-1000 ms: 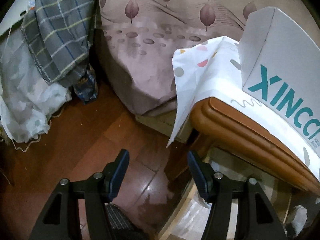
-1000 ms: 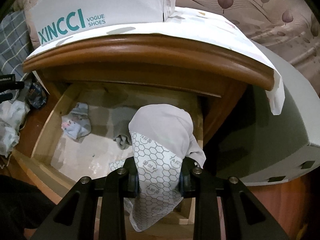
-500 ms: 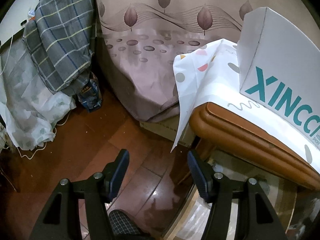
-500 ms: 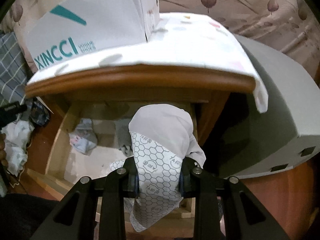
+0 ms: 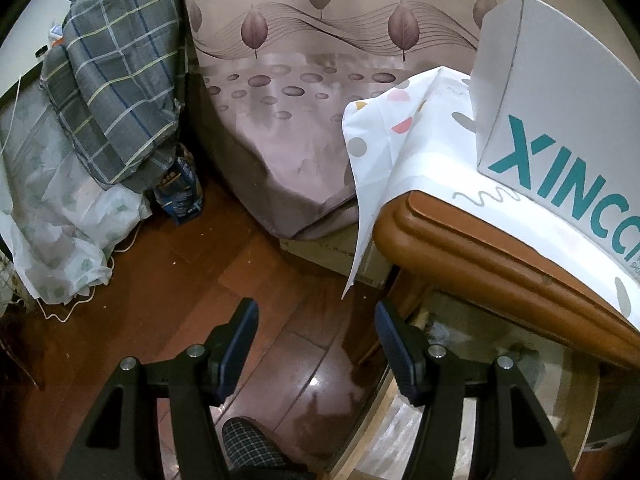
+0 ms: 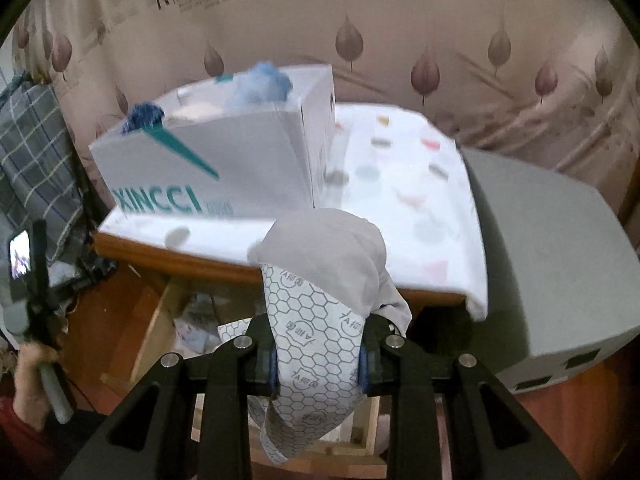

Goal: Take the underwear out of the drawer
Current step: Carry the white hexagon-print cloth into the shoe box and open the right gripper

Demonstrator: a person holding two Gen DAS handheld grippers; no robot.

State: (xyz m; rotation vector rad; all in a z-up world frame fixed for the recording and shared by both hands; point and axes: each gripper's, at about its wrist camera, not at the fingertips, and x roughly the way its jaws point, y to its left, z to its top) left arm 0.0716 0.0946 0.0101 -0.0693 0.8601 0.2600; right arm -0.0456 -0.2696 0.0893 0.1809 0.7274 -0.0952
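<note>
Right gripper [image 6: 318,354] clamped on the underwear [image 6: 320,280], a pale grey garment with a white honeycomb-printed panel, pads pressing its folded middle from both sides. Bunched top of the garment bulging above the fingers, printed end hanging below them. Held clear above the open drawer [image 6: 160,320], in front of the wooden bench [image 6: 180,258] edge. Inside the drawer, a few more pale cloth pieces, blurred and hard to make out, possibly more small garments.

On the bench, a white cloth [image 6: 400,184] with coloured spots, draped over the front and right edge. On that cloth, a white shoe box [image 6: 224,168] with teal lettering, open at the top, blue fluffy items [image 6: 262,82] poking out. Just right of the bench, a grey boxy unit [image 6: 548,248]. Behind, a bed cover [image 6: 440,20] with a leaf pattern.

Left gripper [image 5: 316,344] apart, nothing between the fingers, hanging over the dark wooden floor [image 5: 160,280] beside the bench corner. Also visible at the left edge of the right wrist view, held in the person's hand [image 6: 32,384]. Grey plaid fabric [image 5: 116,80] piled at the far left over white floral sheeting [image 5: 60,232].
</note>
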